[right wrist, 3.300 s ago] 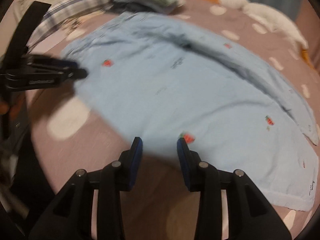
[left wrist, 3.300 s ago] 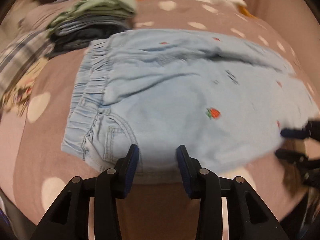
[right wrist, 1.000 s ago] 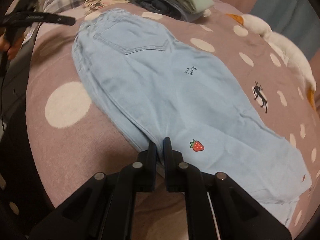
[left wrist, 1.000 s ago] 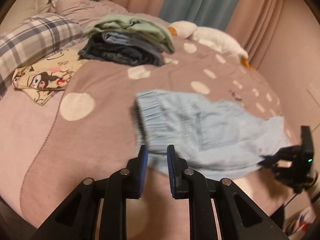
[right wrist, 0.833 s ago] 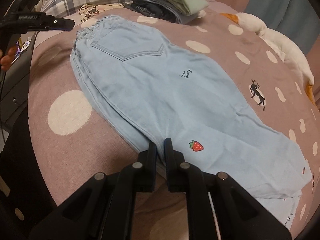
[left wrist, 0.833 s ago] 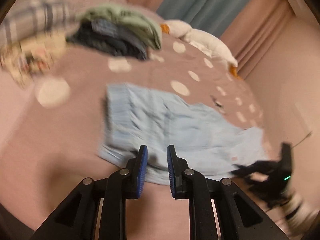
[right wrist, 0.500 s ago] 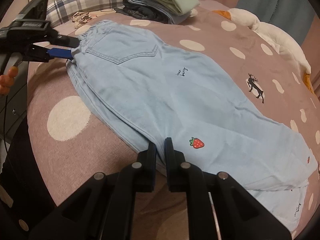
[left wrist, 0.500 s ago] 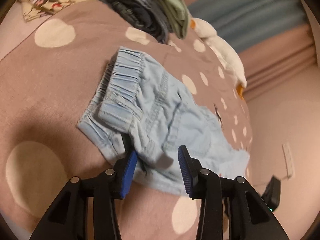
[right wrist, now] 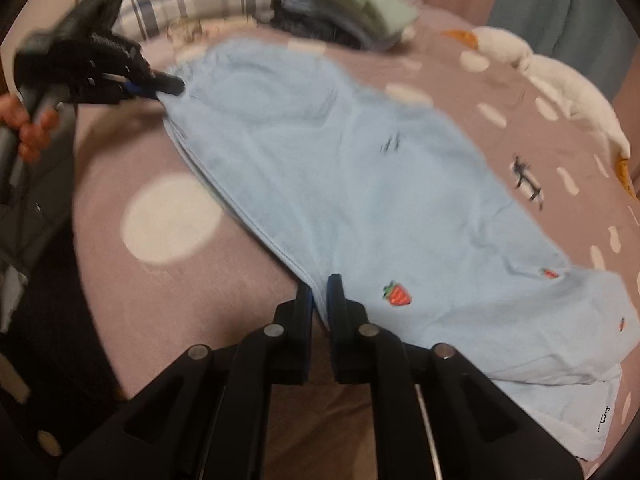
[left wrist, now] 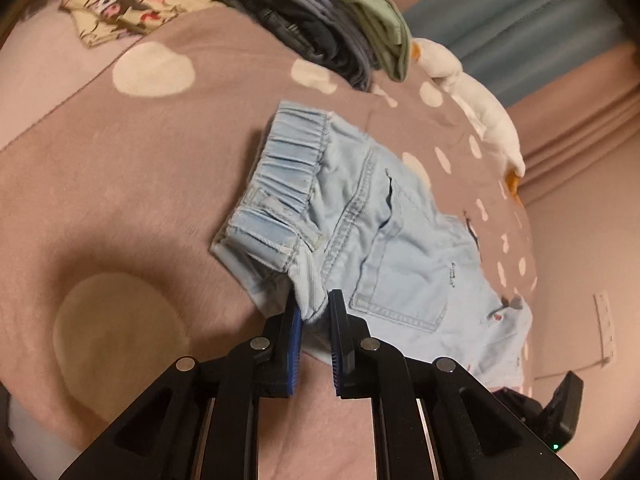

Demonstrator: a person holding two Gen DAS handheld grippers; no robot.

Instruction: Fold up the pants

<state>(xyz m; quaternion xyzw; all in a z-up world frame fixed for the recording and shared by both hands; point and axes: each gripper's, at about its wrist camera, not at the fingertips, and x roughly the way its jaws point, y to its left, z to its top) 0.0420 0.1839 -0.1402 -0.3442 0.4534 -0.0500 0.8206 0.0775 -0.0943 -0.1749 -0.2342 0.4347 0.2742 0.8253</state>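
The left gripper (left wrist: pixel 314 312) has just been closing and is now pinching the waistband corner of the pants (left wrist: pixel 384 248); the right gripper (right wrist: pixel 319 300) is keeping its fingers clamped on the near edge at mid-leg. With both grips set, a fold looks ready. The pale blue pants, strawberry-embroidered, are lying lengthwise-doubled on the bed (right wrist: pixel 120 292), waist toward ten o'clock in the right view.

pants (right wrist: pixel 360 184): light-blue denim (strawberry patches) | folded lengthwise in 2 | flat on bed
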